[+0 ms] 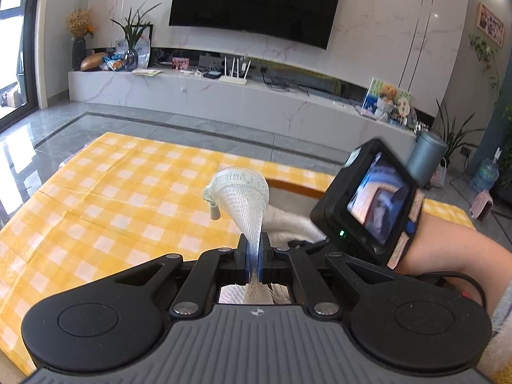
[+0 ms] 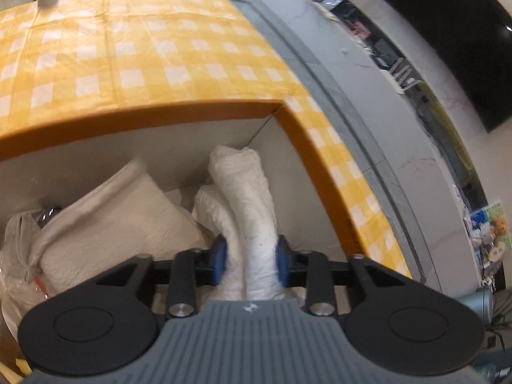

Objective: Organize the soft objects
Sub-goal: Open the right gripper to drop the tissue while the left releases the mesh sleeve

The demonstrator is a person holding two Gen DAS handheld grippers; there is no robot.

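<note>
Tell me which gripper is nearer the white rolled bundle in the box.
Right. The right gripper is down in the box with the white rolled bundle between its blue pads. The left gripper sits beside the box over the checked tablecloth, clamped on a white mesh strip.

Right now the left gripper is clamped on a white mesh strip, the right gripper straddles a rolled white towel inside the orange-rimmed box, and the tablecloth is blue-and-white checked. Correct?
One error: the checked tablecloth is yellow and white, not blue, as both wrist views show. The rest stands: left gripper clamped on the white mesh strip, right gripper straddling the rolled white towel inside the orange-rimmed box.
</note>
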